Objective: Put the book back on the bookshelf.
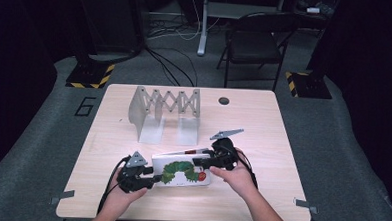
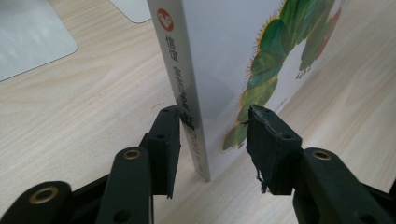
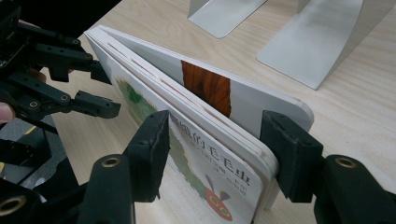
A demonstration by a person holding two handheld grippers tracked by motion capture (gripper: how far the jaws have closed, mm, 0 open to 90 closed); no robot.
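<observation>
The left gripper (image 2: 212,144) has its matte black jaws apart, straddling the spine corner of a board book (image 2: 224,70); one pad lies just beside the spine, the other stands clear of the cover. The right gripper (image 3: 219,158) spans the book's opposite, rounded-corner end with its jaws parted wider than the thick, glossy pages (contact on either pad is hard to judge). The book (image 1: 181,169) stands on edge near the front of the pale wood-grain tabletop (image 1: 263,123), its white cover showing a green caterpillar. Beyond it, well apart, a grey metal expanding bookend rack (image 1: 165,111) with a scissor lattice and flat base plates. Off the tabletop, a dark folding chair (image 1: 254,45) on grey floor.
</observation>
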